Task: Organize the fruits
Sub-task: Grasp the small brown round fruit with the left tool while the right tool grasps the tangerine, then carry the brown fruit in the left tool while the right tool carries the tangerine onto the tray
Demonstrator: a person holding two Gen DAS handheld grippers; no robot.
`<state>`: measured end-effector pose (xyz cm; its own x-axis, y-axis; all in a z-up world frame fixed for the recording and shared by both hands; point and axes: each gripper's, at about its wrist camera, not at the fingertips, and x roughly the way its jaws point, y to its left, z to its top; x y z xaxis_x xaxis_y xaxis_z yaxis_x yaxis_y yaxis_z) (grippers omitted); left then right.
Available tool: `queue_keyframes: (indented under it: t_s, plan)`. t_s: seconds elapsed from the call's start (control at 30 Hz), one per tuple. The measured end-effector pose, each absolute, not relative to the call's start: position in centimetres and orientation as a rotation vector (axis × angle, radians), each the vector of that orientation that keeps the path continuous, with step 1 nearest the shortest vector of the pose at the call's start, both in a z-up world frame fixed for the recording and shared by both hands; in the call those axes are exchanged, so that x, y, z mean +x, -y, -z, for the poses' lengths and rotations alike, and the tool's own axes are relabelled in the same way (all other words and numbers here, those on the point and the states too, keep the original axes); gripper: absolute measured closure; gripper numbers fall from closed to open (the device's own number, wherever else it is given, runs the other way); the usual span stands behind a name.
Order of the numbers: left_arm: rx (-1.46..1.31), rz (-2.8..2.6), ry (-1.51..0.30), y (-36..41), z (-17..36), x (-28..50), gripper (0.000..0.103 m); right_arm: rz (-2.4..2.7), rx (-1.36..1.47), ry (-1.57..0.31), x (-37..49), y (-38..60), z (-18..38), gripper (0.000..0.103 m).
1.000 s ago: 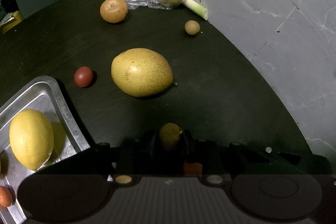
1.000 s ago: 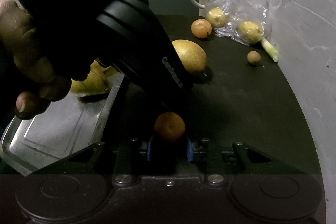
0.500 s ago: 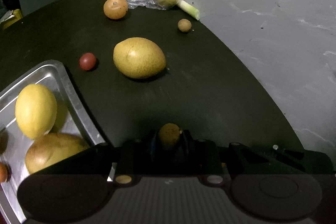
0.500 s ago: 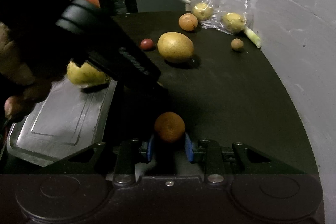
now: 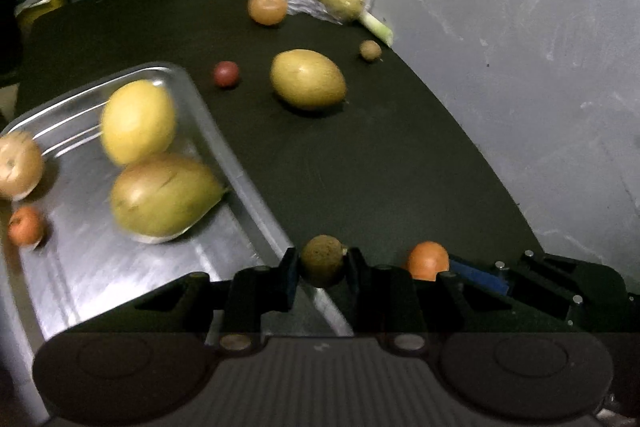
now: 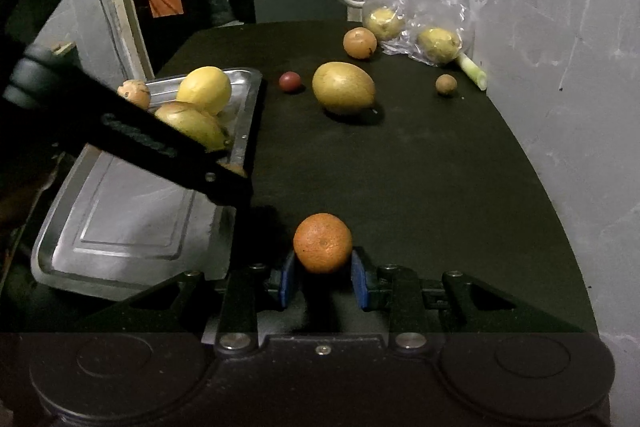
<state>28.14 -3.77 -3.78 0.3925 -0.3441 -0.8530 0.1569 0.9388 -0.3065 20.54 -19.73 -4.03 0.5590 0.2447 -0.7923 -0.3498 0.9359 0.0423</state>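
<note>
Roughly halfway: steel tray holds four fruits, left gripper clamps a small brownish fruit, right gripper clamps an orange, five fruits loose on tabletop.

orange mandarin | silver tray | black table

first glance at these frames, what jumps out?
Both grippers are loaded: the right gripper pinches an orange over the near edge of the black table, and the left gripper pinches a small brown fruit above the rim of the metal tray. The tray already holds a lemon and a mango, while another mango lies alone mid-table.
</note>
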Motion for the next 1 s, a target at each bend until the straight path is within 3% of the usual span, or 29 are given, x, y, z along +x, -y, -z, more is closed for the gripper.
queue_keyframes:
  t_s: [0.63,1.0]
  plan:
    - [-0.449,0.048,-1.003,-9.1,4.1,20.8,0.075,-0.57,-0.231,-0.933,19.8,9.8,3.0,0.071]
    - [-0.492,0.025,-0.996,-11.5,5.2,19.4,0.075,-0.613,-0.275,-0.975,19.7,5.6,4.0,0.072]
